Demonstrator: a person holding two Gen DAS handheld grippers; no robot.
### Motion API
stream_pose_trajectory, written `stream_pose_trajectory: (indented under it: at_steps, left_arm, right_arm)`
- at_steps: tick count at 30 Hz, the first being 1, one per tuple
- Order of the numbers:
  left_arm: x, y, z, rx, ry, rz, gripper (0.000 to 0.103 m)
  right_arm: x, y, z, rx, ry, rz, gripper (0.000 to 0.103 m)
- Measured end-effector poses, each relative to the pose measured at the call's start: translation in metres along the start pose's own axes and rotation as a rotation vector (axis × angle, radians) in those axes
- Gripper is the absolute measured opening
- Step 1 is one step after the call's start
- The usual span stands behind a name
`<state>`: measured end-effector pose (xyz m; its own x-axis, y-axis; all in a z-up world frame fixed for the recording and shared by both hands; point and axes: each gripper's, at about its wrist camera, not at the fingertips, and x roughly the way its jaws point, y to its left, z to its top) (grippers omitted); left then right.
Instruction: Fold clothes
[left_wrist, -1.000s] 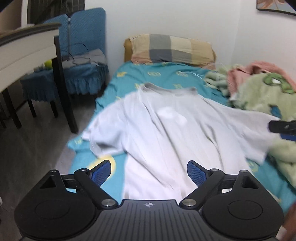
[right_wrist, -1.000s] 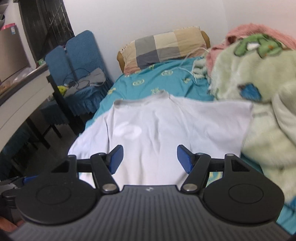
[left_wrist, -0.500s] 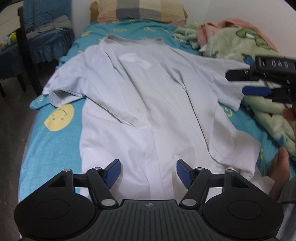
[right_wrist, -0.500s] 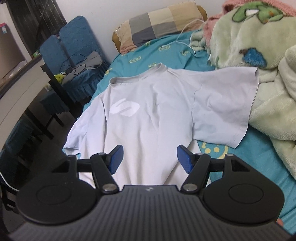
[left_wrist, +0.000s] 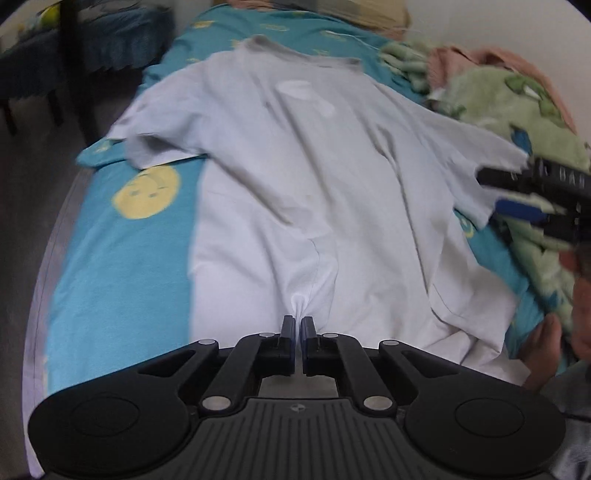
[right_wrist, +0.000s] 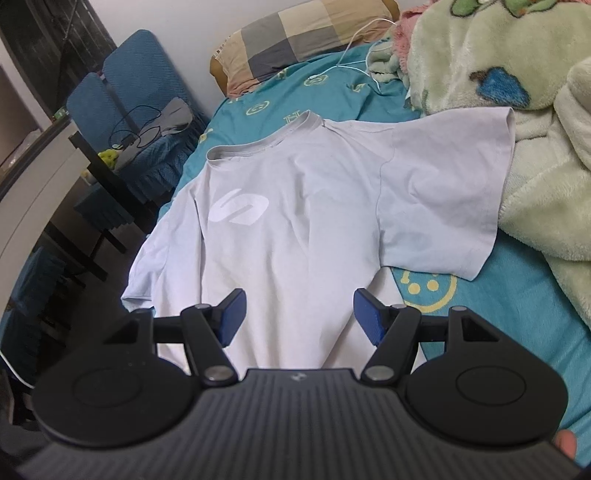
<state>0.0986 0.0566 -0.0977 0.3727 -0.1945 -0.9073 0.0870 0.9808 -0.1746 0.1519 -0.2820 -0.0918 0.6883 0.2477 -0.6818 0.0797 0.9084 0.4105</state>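
I saw no boxes or baskets, only the bed with the teal sheet (left_wrist: 122, 280) and what lay on it. The pale grey short-sleeved T-shirt (left_wrist: 295, 177) lay spread out flat on that sheet, front side up, its neck pointing away from me toward the checked pillow (right_wrist: 306, 37). One sleeve rested against the fluffy green blanket (right_wrist: 517, 110) piled along the side of the bed.

My left gripper (left_wrist: 296, 328) was down at the bottom edge of the T-shirt. Its jaws were pressed together, pinching a small bunch of the cloth, and little folds ran up from that spot.

My right gripper (right_wrist: 299, 314) hung over the lower part of the T-shirt, close to the sleeve by the blanket. Its jaws were spread wide, with nothing between them. The blue chairs (right_wrist: 129, 85) stood beside the bed.
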Motion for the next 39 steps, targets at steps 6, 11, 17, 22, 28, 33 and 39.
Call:
stream_pose_trajectory:
  at_steps: [6, 11, 17, 22, 28, 33, 39]
  left_arm:
    - [-0.025, 0.058, 0.009, -0.179, 0.027, 0.027, 0.003]
    - [-0.024, 0.091, 0.030, -0.365, -0.003, -0.102, 0.022]
    - [0.025, 0.125, 0.078, -0.731, -0.119, -0.304, 0.057]
    - [0.077, 0.133, 0.108, -0.928, -0.190, -0.425, 0.063]
    - [0.130, 0.133, 0.124, -0.991, -0.258, -0.452, 0.061]
    - [0.145, 0.143, 0.135, -1.038, -0.391, -0.421, 0.061]
    - [0.149, 0.157, 0.151, -1.045, -0.481, -0.330, 0.009]
  right_arm:
    - [-0.004, -0.003, 0.000, 0.038, -0.004, 0.023, 0.066]
    - [-0.002, -0.003, -0.001, 0.043, 0.005, 0.015, 0.066]
    - [0.017, -0.003, 0.001, 0.045, 0.040, 0.002, 0.066]
    - [0.041, 0.002, 0.004, 0.031, 0.079, -0.011, 0.066]
    - [0.061, 0.002, 0.005, 0.024, 0.119, -0.014, 0.066]
    - [0.071, -0.001, 0.003, 0.033, 0.148, -0.014, 0.066]
    - [0.080, 0.000, 0.002, 0.021, 0.165, -0.035, 0.066]
